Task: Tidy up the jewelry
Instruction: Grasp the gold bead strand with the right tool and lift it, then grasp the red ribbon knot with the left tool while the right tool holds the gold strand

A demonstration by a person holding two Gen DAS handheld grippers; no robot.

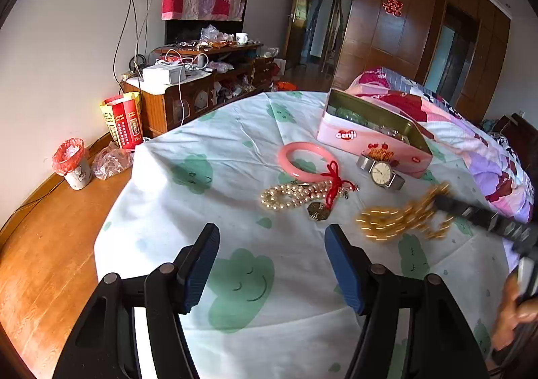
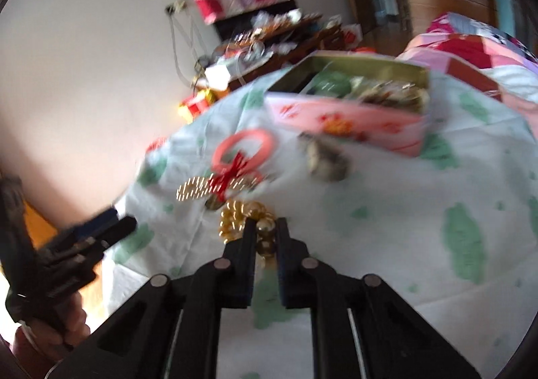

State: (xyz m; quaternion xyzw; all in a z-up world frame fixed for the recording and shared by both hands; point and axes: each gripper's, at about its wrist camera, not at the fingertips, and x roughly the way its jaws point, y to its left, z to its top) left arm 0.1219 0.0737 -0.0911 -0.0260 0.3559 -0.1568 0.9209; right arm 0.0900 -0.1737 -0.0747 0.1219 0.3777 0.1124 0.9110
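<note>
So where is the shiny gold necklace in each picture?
Left wrist view: the gold bead necklace is right of centre on the bedsheet, blurred, at the tip of the right claw.
Right wrist view: it is at centre, pinched between the right claw's fingers.
Shared landmark: the pink tin box lies beyond it in both.

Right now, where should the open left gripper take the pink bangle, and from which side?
Pinch the pink bangle across its bare far-left rim, coming from above. It lies flat, and its near side is tangled with the red cord and pearl strand.
</note>
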